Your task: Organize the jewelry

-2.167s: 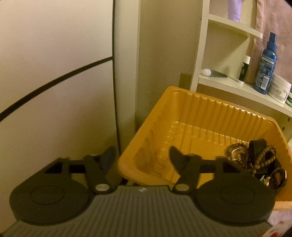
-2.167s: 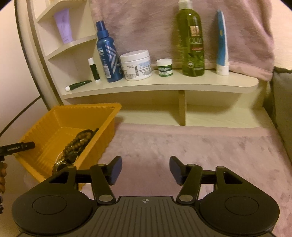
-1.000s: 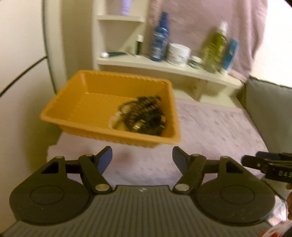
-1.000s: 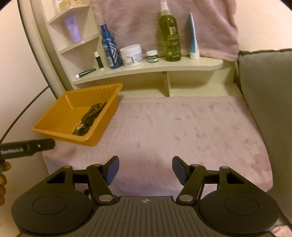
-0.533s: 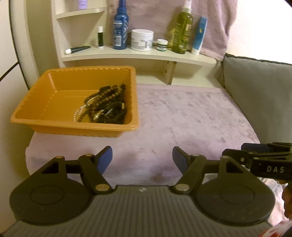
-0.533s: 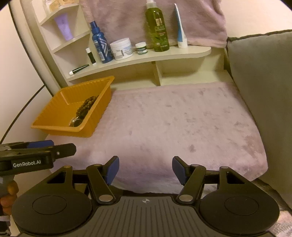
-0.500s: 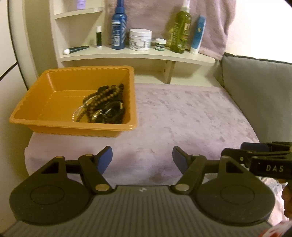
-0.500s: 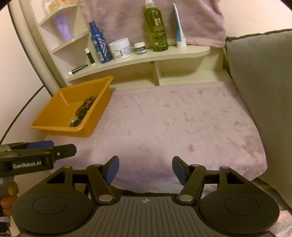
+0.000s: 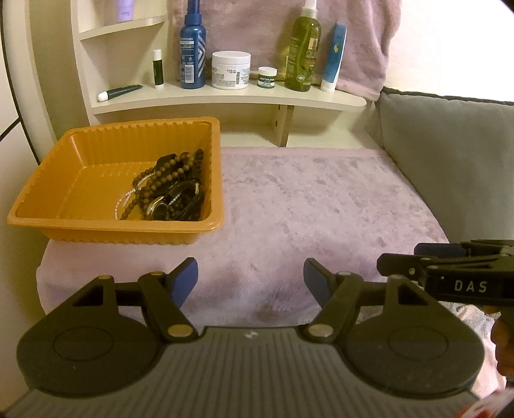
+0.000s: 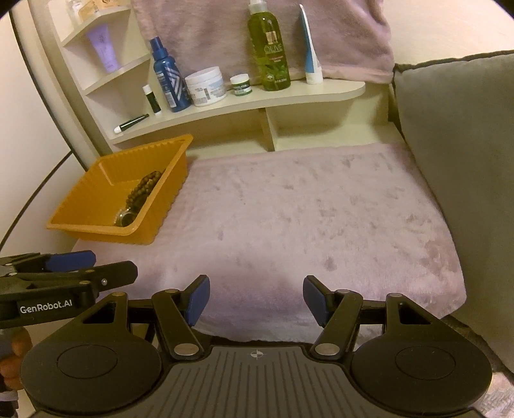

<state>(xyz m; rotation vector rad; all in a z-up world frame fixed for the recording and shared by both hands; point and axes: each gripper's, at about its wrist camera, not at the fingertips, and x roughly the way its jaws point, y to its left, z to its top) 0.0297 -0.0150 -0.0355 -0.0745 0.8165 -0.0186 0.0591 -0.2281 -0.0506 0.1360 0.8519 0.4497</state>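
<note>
Left hand-held gripper (image 9: 250, 278) and right hand-held gripper (image 10: 256, 297) both spread wide, empty, hovering over the pink surface (image 9: 305, 205). Jewelry (image 9: 167, 193) piled in orange tray (image 9: 48, 180), well apart.

Shelf (image 9: 225, 98), green bottle (image 9: 303, 48), grey cushion (image 9: 449, 154)

From my right gripper's view, the near wall of the orange tray (image 10: 96, 225) hides most of the jewelry (image 10: 141, 193) — only a bead strand and one round piece show. My left hand (image 10: 13, 363) is cut off at the left edge. Jar labels on the shelf (image 9: 225, 96) are too small to read — likewise the purple tube (image 9: 123, 8), cropped at the top.
</note>
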